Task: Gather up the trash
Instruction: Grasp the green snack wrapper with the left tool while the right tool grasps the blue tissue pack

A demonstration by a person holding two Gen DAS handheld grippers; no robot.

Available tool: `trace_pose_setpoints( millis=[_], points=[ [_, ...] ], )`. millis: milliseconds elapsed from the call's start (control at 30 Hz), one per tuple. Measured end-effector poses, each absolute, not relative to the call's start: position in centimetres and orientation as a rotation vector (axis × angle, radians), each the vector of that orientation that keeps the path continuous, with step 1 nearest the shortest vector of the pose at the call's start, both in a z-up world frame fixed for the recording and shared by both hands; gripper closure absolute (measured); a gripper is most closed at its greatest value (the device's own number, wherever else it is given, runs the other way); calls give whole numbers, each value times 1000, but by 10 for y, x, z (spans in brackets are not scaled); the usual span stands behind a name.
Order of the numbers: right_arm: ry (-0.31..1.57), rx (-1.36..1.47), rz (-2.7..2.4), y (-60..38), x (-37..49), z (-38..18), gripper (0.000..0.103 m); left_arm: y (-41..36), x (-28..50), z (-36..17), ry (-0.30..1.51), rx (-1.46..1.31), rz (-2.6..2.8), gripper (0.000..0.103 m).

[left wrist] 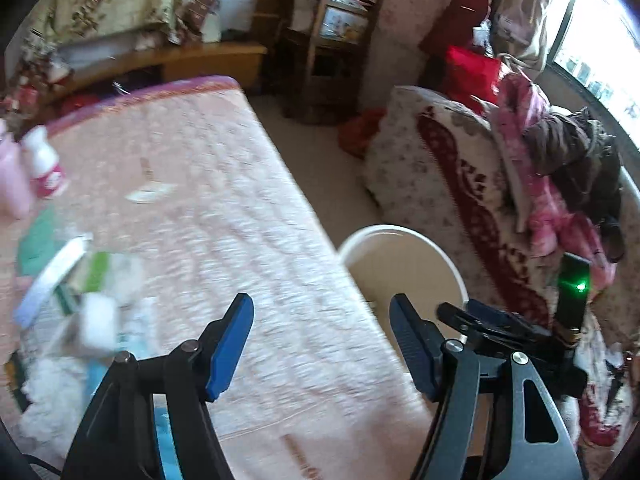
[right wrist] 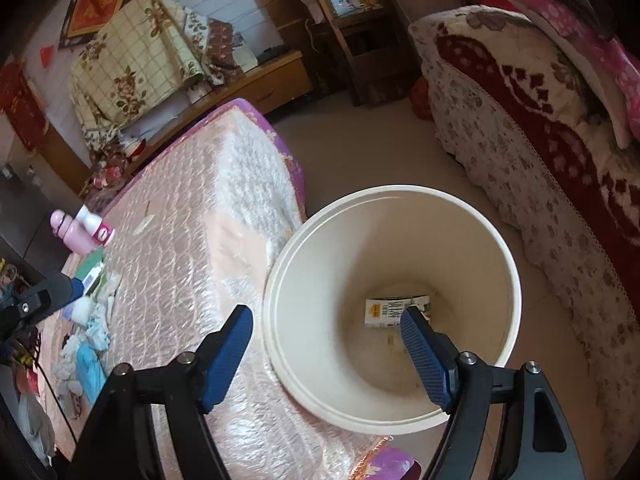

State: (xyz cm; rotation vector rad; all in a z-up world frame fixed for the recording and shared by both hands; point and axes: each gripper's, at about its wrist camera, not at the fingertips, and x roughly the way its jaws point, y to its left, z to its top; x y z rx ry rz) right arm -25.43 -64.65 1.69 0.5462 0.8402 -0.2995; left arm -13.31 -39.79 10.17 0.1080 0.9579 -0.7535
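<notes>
A cream waste bin (right wrist: 472, 240) stands on the floor beside the pink mattress (right wrist: 192, 216); a white carton (right wrist: 394, 312) lies at its bottom. My right gripper (right wrist: 328, 320) is open and empty, held above the bin's near rim. My left gripper (left wrist: 320, 328) is open and empty over the mattress edge, with the bin (left wrist: 404, 256) just beyond it. A heap of trash, wrappers, tissues and small boxes (left wrist: 84, 292), lies on the mattress at the left; it also shows in the right wrist view (right wrist: 92, 320). The left gripper's finger (right wrist: 44, 296) shows at the left there.
Two small bottles, pink and white (right wrist: 86, 232), stand on the mattress near the trash. A sofa with a floral cover (right wrist: 540, 152) and piled clothes (left wrist: 560, 168) is right of the bin. A wooden shelf (left wrist: 328, 40) and low cabinet (left wrist: 192, 64) stand at the back.
</notes>
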Motion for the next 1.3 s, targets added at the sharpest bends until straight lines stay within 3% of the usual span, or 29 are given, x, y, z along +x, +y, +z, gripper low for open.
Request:
trace_pose_setpoints(
  millis=[667,1300],
  points=[
    [797,305,-172,-507,-228,80,24,-253,-133,130,781,128,-471,32],
    [875,189,90,-401,-187,70,24,-123,-98,98,893,76,-429,30]
  ],
)
